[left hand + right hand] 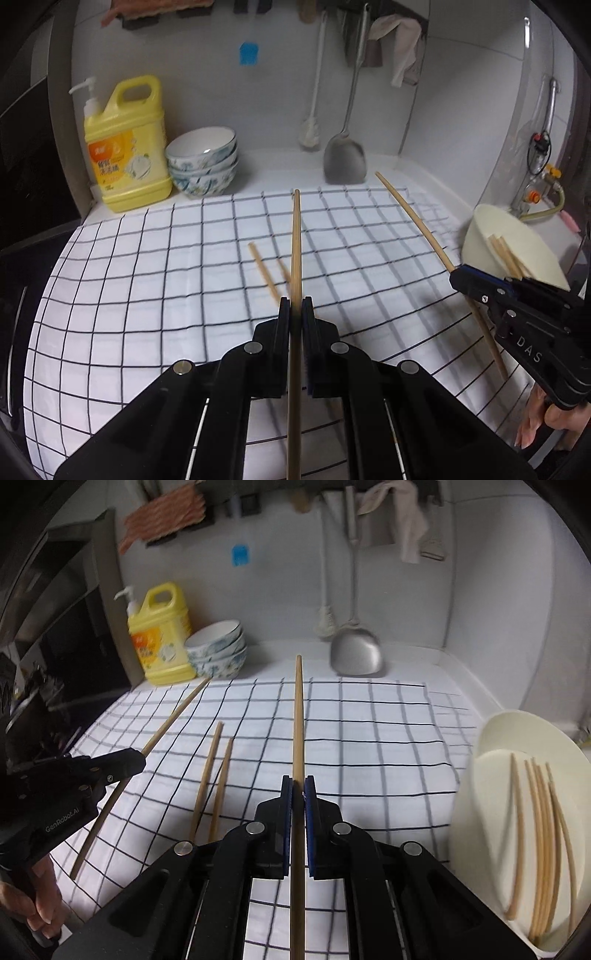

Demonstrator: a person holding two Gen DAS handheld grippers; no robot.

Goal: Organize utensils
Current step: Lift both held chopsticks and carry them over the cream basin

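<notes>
Here, each gripper is clamped on 1 wooden chopstick above a white cloth with a black grid point(147, 280) spread over the counter. The left gripper point(295, 314) has its jaws closed flat against a chopstick point(295, 236) that runs straight ahead between the blue pads, its tip reaching toward the far edge of the cloth; from the right wrist view the same gripper point(138, 757) shows at the left, with its stick slanting out both sides. The right gripper point(298, 794) likewise pinches its own chopstick point(298, 716), which points forward toward the back wall; in the left wrist view that gripper point(456, 276) sits at the right edge, just in front of a tilted cream holder point(480, 236). 2 more chopsticks point(214, 775) lie loose on the cloth, side by side and nearly parallel, between the 2 held ones. The cream holder point(491, 738) stands at the right of the cloth and already contains a bundle of chopsticks point(543, 849) (about 5, though blur makes the count uncertain). At the back left stand a yellow detergent jug point(127, 147) and, touching it, a stack of patterned bowls point(203, 162). A metal spatula point(345, 158) and a white brush point(310, 133) hang against the wall behind the cloth.
</notes>
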